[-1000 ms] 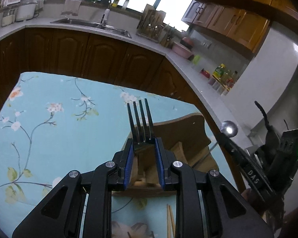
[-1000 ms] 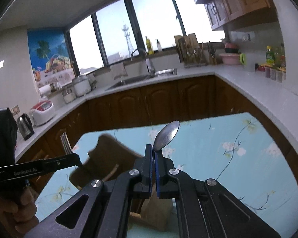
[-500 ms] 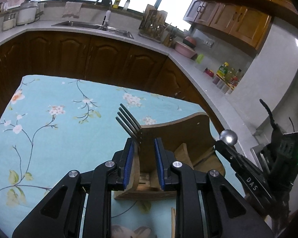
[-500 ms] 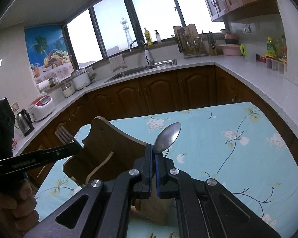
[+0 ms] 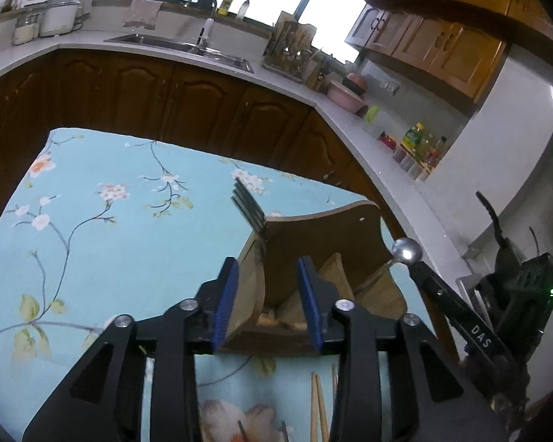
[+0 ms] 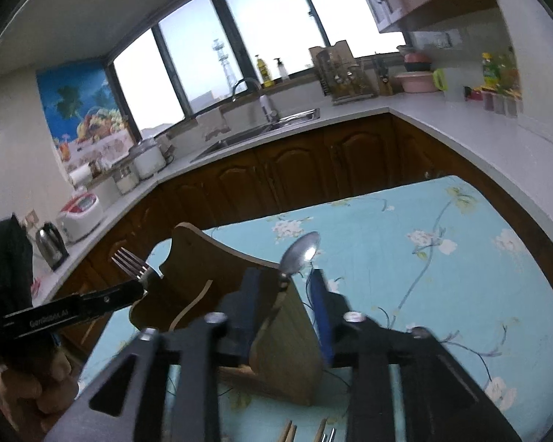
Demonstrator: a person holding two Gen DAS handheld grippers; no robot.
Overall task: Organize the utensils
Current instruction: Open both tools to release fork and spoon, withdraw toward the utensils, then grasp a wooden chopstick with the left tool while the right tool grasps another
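Fork point(image 5: 252, 210) and spoon point(image 6: 301, 250) stand in wooden holder point(image 5: 324, 235) — left claw point(image 5: 267, 300) and right claw point(image 6: 284, 311) just opened, pads clear of both.

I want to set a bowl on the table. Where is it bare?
Bare tablecloth lies left of the wooden holder, and more right of it. It is crowded at the holder, with fork, spoon, and chopsticks at the near edge.

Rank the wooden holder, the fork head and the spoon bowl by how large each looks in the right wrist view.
1. Holder: by far the largest.
2 and 3. Fork head and spoon bowl: they look about alike, so I do not rank them. The fork stands at the far side of the holder, so nearness also blurs the comparison.
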